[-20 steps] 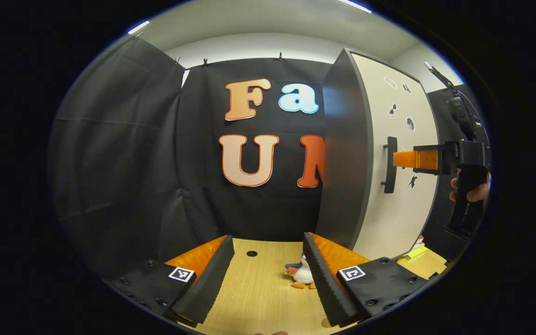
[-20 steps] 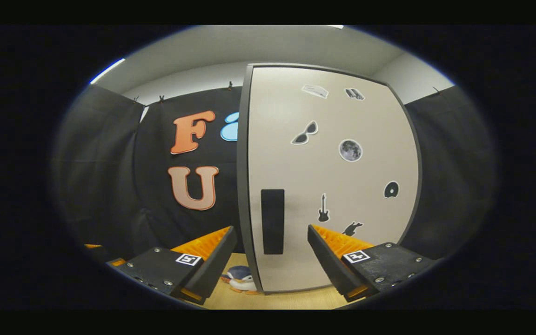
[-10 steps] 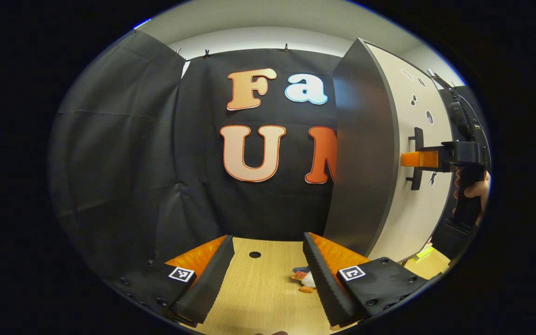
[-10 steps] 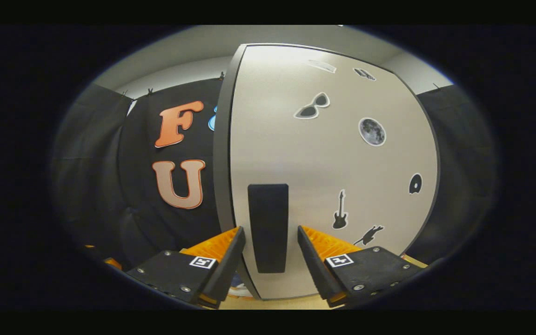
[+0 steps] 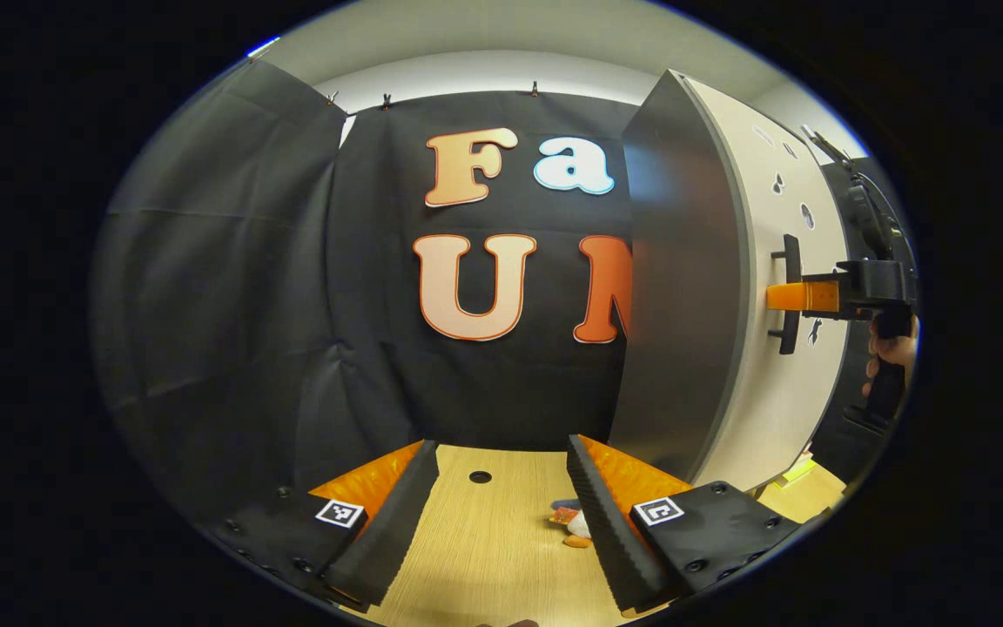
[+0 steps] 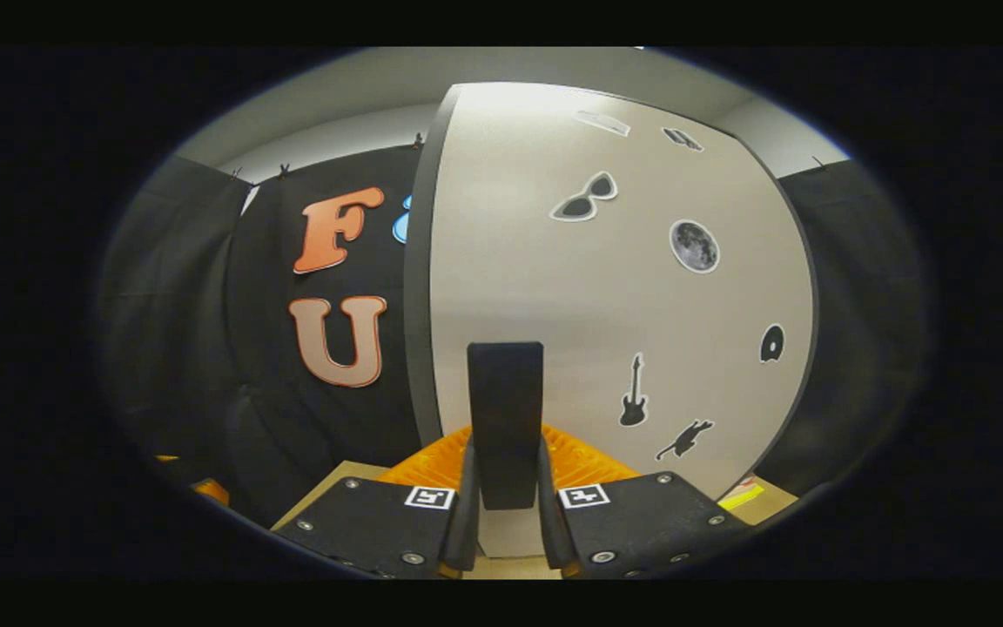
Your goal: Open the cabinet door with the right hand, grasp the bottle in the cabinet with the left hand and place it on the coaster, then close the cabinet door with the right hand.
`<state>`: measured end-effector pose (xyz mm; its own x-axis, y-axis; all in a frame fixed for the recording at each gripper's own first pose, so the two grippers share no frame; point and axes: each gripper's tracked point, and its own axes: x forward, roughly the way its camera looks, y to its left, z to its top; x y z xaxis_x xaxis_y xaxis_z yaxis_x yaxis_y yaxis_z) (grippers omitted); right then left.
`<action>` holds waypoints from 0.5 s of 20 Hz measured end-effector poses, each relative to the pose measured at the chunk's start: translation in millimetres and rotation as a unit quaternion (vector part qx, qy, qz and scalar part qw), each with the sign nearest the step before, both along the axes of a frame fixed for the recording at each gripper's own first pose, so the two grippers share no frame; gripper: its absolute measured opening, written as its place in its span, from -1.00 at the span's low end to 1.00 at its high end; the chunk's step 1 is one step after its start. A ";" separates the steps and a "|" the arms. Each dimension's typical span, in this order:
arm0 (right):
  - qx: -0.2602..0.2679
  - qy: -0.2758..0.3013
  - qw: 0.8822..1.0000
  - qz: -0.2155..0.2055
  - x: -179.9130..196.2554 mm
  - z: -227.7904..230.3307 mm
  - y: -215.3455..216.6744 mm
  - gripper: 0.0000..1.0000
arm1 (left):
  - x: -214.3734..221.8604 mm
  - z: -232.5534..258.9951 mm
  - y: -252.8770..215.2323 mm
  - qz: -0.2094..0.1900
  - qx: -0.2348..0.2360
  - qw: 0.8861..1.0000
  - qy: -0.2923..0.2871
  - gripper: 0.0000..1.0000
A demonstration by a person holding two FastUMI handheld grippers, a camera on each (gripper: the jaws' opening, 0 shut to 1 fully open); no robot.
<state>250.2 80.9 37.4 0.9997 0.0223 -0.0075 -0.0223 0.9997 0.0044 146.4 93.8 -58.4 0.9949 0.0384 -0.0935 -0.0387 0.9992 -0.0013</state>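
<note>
Pale door, dark trim, wood-grain table

The cabinet door (image 6: 606, 287) is beige with black silhouette stickers and a grey moon; its handle (image 6: 505, 418) is black, its side (image 5: 680, 287) dark grey. The table (image 5: 488, 549) is light wood-grain.

In the right gripper view, the cabinet door (image 6: 606, 296) is standing upright straight ahead, its handle (image 6: 505, 422) running vertically near the door's left edge. The right tongs (image 6: 505, 522) are sitting around the handle's lower part, one finger on each side and pressing against it. In the left gripper view, the cabinet is rising at the right, on the bench (image 5: 484, 540). The left tongs (image 5: 501, 514) are hovering spread over the bench, and a small penguin toy (image 5: 573, 527) is lying on the bench just behind their right finger, near the cabinet's foot. A hand (image 5: 893, 348) is gripping the right tongs at the far right.
</note>
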 end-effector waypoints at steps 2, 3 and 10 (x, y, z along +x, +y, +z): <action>0.004 0.001 1.000 0.006 -7.1 0.3 0.1 -0.48 | -5.8 4.1 -2.8 0.001 0.006 1.000 0.001 0.94; 0.007 0.002 1.000 0.009 -12.9 0.8 0.7 -0.53 | -10.5 7.1 -3.8 0.002 0.008 1.000 -0.001 0.94; 0.029 -0.002 0.999 0.019 -103.3 -6.8 -44.4 -0.63 | -87.4 22.8 -32.7 0.015 0.025 0.999 -0.014 0.99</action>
<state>147.0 36.4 30.6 0.9982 0.0605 -0.0007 -0.0603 0.9963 0.0617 59.0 61.2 -35.6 0.9954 0.0728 -0.0626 -0.0700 0.9965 0.0461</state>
